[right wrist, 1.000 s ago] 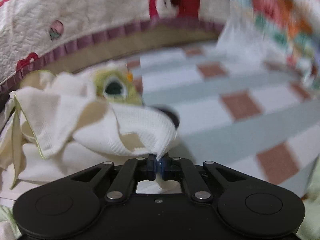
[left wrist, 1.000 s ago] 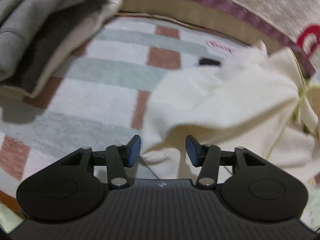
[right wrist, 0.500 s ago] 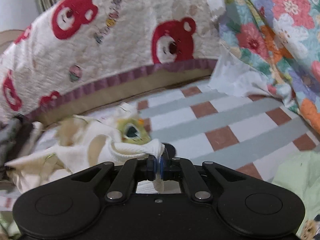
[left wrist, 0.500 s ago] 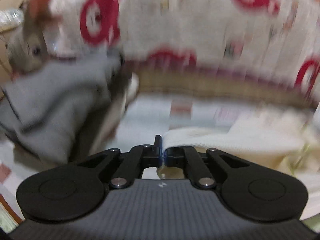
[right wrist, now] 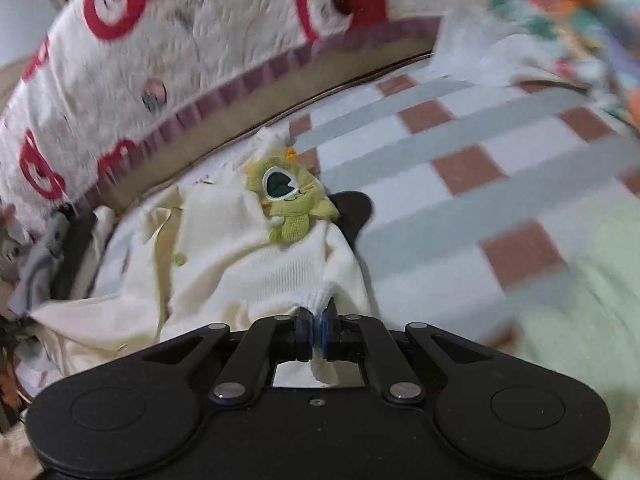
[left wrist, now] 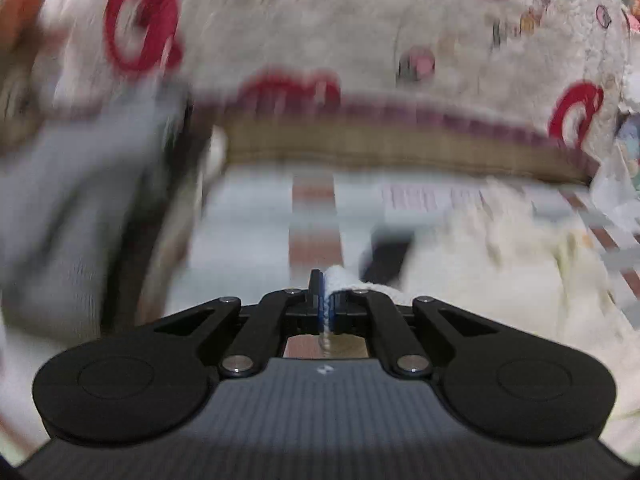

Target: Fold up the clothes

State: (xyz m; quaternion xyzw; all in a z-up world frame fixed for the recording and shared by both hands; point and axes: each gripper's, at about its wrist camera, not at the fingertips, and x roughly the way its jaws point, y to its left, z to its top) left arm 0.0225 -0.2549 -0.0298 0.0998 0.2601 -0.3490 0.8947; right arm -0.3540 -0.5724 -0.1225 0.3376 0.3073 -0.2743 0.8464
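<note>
Right wrist: right hand-held gripper (right wrist: 317, 330) pinching cream sweater (right wrist: 256, 264) hem; left hand-held gripper (left wrist: 327, 305) pinching it too.

Cream knit sweater (right wrist: 256, 264) with a green monster patch (right wrist: 290, 200); bedsheet (right wrist: 460, 168) checked white, grey-green and brick red; off-white quilt (right wrist: 192, 40) with red bears; blurred, seemingly grey garment (left wrist: 72, 216).

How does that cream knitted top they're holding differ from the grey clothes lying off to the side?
The cream knitted top is pale, with a green frog patch; the grey clothes are darker and look plain, though blurred. The top is pinched at two edges, by the left gripper and the right gripper; the grey clothes lie untouched. Both are on the checked bedcover.
</note>
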